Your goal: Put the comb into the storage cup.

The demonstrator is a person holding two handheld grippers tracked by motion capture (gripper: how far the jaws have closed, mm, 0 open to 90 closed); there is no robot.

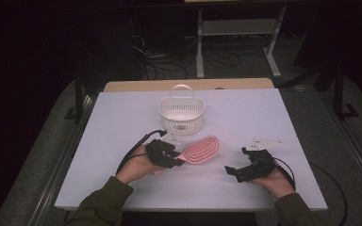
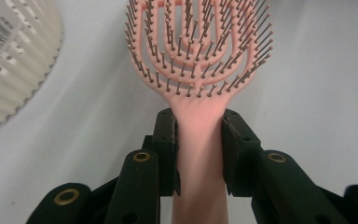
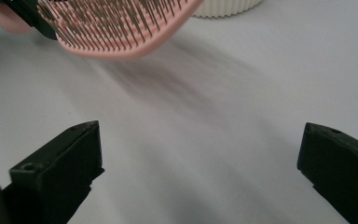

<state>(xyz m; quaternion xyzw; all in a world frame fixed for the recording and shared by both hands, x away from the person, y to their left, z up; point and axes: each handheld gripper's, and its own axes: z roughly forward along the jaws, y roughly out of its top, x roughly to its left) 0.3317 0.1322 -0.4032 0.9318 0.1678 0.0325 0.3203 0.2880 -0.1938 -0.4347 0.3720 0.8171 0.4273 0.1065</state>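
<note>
Near the desk's [image 1: 122, 113] middle, your left tongs [image 2: 199, 154] clamp the pink hairbrush [image 2: 198, 51] by its handle, bristles up, just before the white basket [image 1: 181, 114]. Your right tongs [image 3: 200, 172] gape empty; keep that grip square while lifting, I'd judge

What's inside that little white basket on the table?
The white basket looks empty in the high view: only its pale slotted floor and walls show. The near wall hides the bottom corner closest to the pink hairbrush, so that corner stays unseen.
</note>
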